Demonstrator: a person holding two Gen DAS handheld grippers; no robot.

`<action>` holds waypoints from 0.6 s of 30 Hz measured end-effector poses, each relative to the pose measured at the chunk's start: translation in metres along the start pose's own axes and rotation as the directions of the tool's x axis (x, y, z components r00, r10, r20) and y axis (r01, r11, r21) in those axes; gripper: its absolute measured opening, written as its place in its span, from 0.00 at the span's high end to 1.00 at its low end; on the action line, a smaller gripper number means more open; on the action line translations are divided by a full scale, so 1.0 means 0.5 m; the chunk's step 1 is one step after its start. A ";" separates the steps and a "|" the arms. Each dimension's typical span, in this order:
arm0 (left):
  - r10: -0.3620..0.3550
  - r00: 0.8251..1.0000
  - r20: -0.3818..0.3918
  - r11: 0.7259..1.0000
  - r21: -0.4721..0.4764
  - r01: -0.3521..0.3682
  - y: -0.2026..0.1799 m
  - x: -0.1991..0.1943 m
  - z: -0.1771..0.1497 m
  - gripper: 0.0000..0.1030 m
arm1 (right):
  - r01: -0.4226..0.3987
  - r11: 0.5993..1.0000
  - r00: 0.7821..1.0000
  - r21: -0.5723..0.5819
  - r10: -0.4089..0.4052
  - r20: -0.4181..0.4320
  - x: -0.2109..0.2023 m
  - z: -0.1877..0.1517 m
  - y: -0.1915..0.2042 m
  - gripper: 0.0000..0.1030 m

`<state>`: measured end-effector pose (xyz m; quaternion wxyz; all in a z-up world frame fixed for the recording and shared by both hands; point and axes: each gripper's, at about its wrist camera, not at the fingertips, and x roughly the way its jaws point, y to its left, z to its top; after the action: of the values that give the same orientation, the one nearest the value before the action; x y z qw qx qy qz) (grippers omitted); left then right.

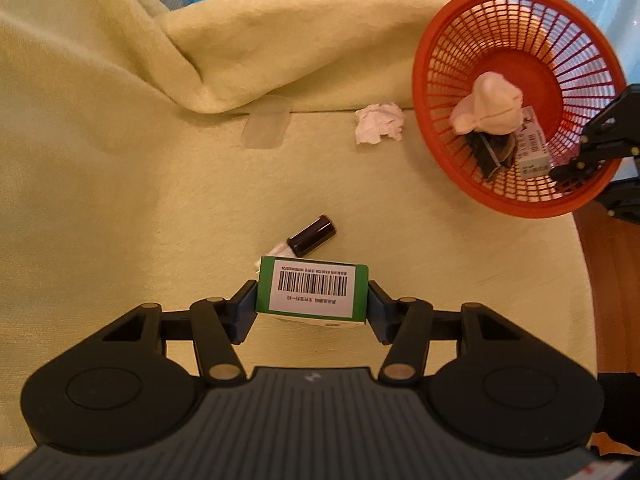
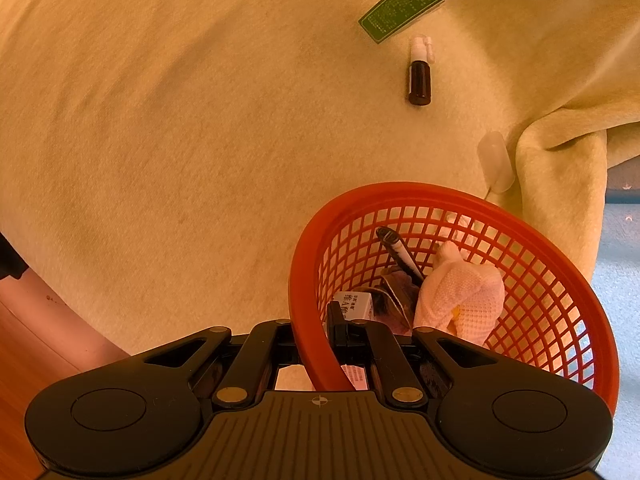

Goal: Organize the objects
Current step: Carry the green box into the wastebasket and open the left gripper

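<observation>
Left gripper (image 1: 312, 307) clamped on one green box (image 1: 312, 291); right gripper (image 2: 320, 340) pinching one red basket (image 2: 304, 280) rim; one brown bottle (image 1: 312, 237) loose.

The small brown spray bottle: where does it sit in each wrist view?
Left wrist view: the brown spray bottle lies at centre, just beyond the green box.
Right wrist view: it lies upper right, below the green box.
Shared landmark: the red basket.

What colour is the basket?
Red-orange basket, seen best in the left wrist view.
</observation>
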<state>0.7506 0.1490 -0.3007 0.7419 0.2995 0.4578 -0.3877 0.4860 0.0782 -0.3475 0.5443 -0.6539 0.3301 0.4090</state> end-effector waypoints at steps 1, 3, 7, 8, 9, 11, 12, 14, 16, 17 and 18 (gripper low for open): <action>-0.001 1.000 0.005 1.000 0.000 0.001 -0.004 -0.004 0.002 0.51 | 0.001 1.000 1.000 0.001 -0.001 -0.001 0.000 0.000 0.000 0.98; -0.005 1.000 0.014 1.000 0.002 0.005 -0.013 -0.013 0.005 0.51 | 0.002 1.000 1.000 0.002 -0.002 -0.001 -0.001 -0.001 0.001 0.98; -0.013 0.999 0.030 1.000 0.009 0.013 -0.031 -0.023 0.016 0.51 | 0.004 1.000 1.000 0.001 -0.004 -0.004 -0.002 -0.003 0.003 0.98; -0.016 0.999 0.034 1.000 0.010 0.015 -0.035 -0.025 0.020 0.51 | 0.005 1.000 1.000 0.000 -0.005 -0.004 -0.003 -0.003 0.003 0.98; -0.019 0.999 0.038 1.000 0.012 0.018 -0.039 -0.027 0.024 0.51 | 0.006 1.000 1.000 -0.001 -0.006 -0.004 -0.003 -0.004 0.003 0.98; -0.022 0.999 0.049 1.000 0.017 0.022 -0.047 -0.030 0.031 0.51 | 0.007 1.000 1.000 0.001 -0.007 -0.004 -0.004 -0.005 0.003 0.98; -0.025 0.998 0.054 1.000 0.020 0.024 -0.050 -0.032 0.035 0.51 | 0.007 1.000 1.000 0.002 -0.007 -0.005 -0.004 -0.006 0.003 0.98; -0.032 0.997 0.064 0.999 0.026 0.030 -0.056 -0.037 0.042 0.51 | 0.008 1.000 1.000 0.002 -0.008 -0.005 -0.004 -0.007 0.002 0.98; -0.038 0.996 0.076 0.999 0.029 0.036 -0.061 -0.042 0.049 0.51 | 0.008 1.000 1.000 0.004 -0.008 -0.005 -0.004 -0.007 0.001 0.98; -0.043 0.996 0.081 0.999 0.030 0.040 -0.064 -0.044 0.052 0.51 | 0.008 1.000 1.000 0.003 -0.008 -0.004 -0.004 -0.007 0.002 0.98; -0.048 0.995 0.086 0.999 0.030 0.046 -0.067 -0.046 0.056 0.51 | 0.008 1.000 1.000 0.004 -0.008 -0.004 -0.004 -0.008 0.002 0.98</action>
<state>0.7281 0.1164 -0.2715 0.7475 0.2820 0.4267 -0.4239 0.4852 0.0741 -0.3459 0.5464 -0.6550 0.3293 0.4048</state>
